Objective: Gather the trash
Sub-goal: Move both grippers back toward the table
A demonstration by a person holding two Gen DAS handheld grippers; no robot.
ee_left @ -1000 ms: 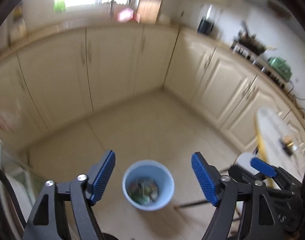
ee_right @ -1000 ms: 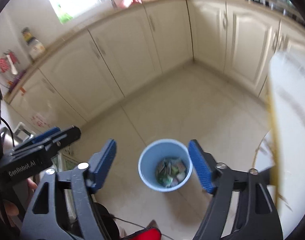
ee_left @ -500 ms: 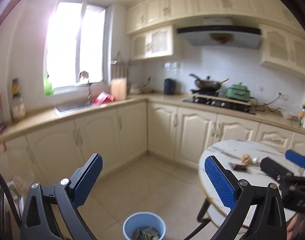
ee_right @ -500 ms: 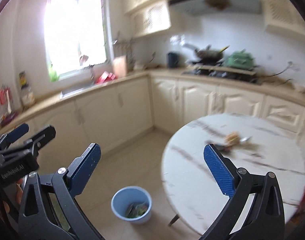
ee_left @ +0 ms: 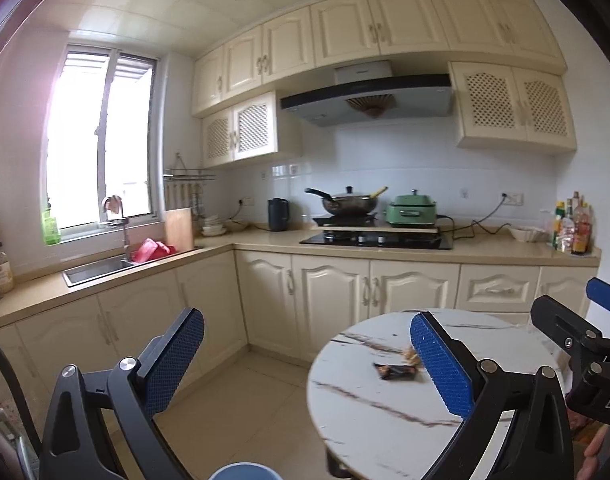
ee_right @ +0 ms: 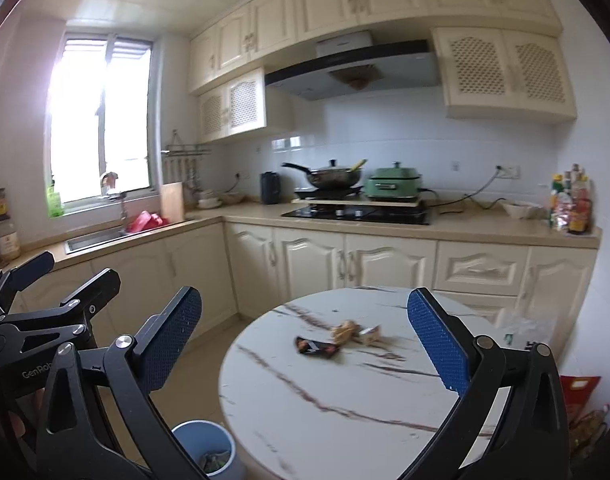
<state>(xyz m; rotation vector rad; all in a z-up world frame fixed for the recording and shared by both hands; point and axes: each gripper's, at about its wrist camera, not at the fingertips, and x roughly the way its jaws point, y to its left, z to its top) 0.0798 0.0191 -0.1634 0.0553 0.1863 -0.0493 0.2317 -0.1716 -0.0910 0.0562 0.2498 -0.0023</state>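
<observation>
Table (ee_right: 345, 408): a round marble-look top that carries the litter still to be collected; its near edge sits low in both views, so the person stands at that side, facing the counter (ee_right: 445, 228) beyond the far edge.
Bin (ee_right: 193, 438): a blue bin on the floor just off the table's near-left edge, with wrappers already inside; I judge it is kept this close so that each piece needs only a short carry off the edge.
Left gripper (ee_left: 307, 356): raised beside the table's left edge, its blue fingers (ee_left: 173, 360) spread wide with nothing between them; they have just been opening, which fits an empty tool made ready for the next pick.
Right gripper (ee_right: 305, 338): held over the near edge and aimed at the middle of the top, jaws also just opened wide and empty, so a flat piece can pass between the pads.
Dark wrapper (ee_right: 316, 347): lying flat near the centre, the piece of the cluster nearest the near edge, probably the easiest first pick.
Tan scraps (ee_right: 347, 331): crumpled bits just behind the wrapper toward the far edge, with a pale scrap (ee_right: 371, 334) beside them; too blurred to name.
</observation>
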